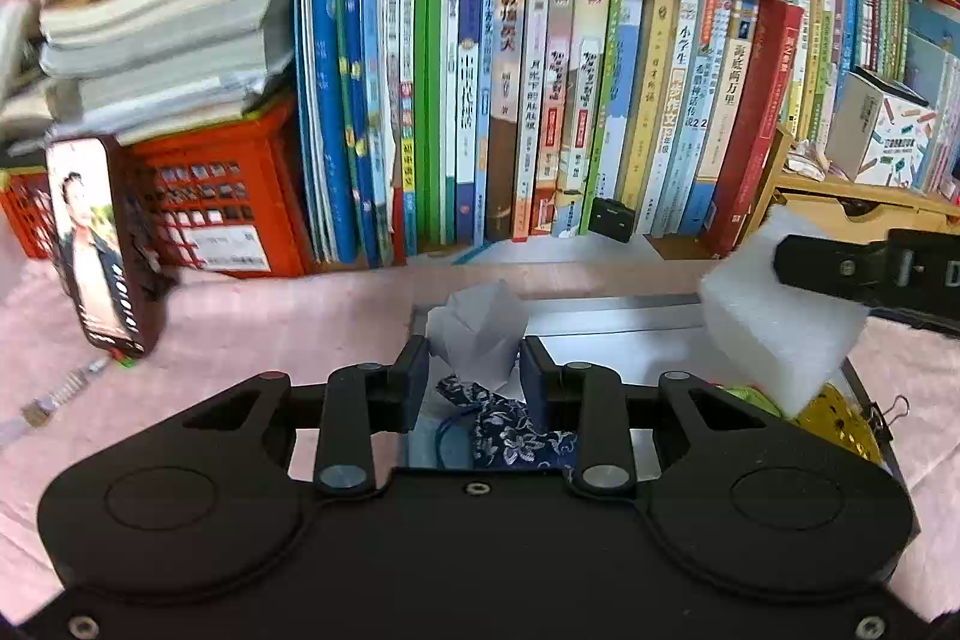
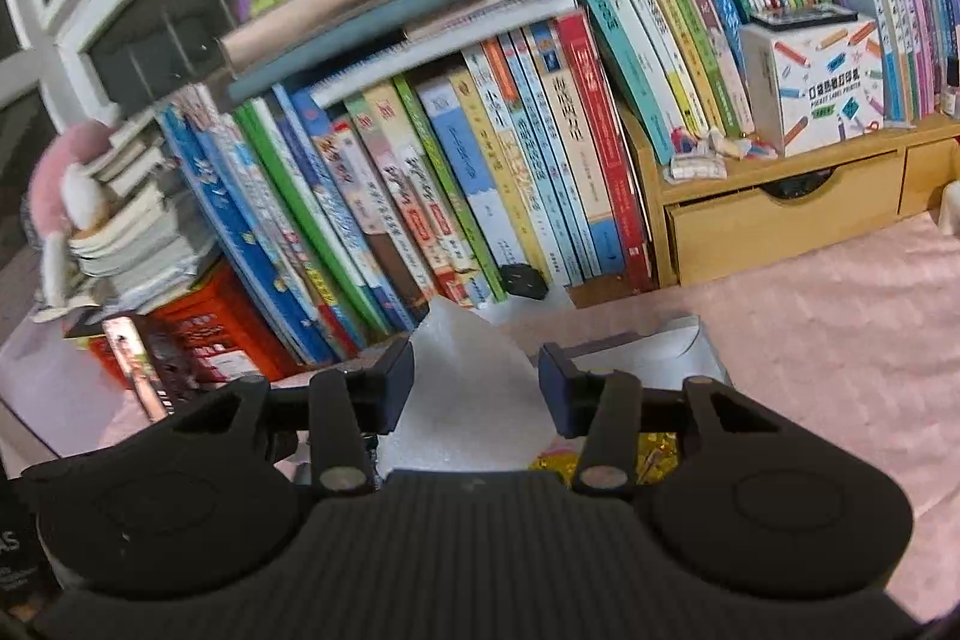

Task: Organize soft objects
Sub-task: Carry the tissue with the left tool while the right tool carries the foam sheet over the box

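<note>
My left gripper (image 1: 475, 358) is shut on a crumpled white tissue (image 1: 480, 325) and holds it over a shallow metal tray (image 1: 612, 316). In the tray lie a blue floral cloth pouch (image 1: 510, 427), a green soft thing (image 1: 747, 394) and a gold sequinned piece (image 1: 840, 424). My right gripper (image 2: 477, 370) is shut on a white foam block (image 2: 468, 400), held above the tray's right side; the block also shows in the left wrist view (image 1: 774, 316). The gold piece (image 2: 648, 451) shows under the right gripper.
A row of upright books (image 1: 540, 100) stands behind the tray. A red plastic crate (image 1: 222, 202) under stacked books and a leaning phone (image 1: 90, 244) are at the left. A wooden drawer unit (image 2: 786, 214) is at the right. A pink cloth (image 2: 840, 340) covers the table.
</note>
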`<state>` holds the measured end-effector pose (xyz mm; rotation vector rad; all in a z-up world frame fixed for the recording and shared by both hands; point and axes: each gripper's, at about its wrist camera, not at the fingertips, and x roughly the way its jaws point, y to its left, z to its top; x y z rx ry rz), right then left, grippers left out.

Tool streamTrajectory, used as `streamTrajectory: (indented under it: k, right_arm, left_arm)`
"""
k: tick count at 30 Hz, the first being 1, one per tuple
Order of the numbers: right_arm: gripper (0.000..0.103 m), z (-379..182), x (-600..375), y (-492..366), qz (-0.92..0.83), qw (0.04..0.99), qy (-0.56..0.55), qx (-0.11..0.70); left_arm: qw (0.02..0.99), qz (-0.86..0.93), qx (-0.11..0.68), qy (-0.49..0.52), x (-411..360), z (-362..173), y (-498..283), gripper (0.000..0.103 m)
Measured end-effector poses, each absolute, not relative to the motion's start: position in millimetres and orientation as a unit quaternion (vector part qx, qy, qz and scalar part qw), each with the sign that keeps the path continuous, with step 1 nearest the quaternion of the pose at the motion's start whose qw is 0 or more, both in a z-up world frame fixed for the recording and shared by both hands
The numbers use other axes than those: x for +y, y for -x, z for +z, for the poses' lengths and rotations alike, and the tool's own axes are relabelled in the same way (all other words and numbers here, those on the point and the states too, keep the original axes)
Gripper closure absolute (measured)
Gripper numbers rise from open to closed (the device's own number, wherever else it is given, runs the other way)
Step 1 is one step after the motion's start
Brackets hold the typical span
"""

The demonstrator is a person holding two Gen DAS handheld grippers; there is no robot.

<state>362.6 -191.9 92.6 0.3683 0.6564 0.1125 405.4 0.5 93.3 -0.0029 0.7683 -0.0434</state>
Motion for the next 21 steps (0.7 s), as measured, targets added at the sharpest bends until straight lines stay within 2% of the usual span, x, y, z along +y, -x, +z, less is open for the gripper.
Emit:
streamTrajectory:
  k: [21]
  right_arm:
    - [0.053,49,-163,-407,0.042,0.918,-0.137,0.370]
  left_arm:
    - [0.906,-0.067,0.415,0.055,2,60,-437,0.071]
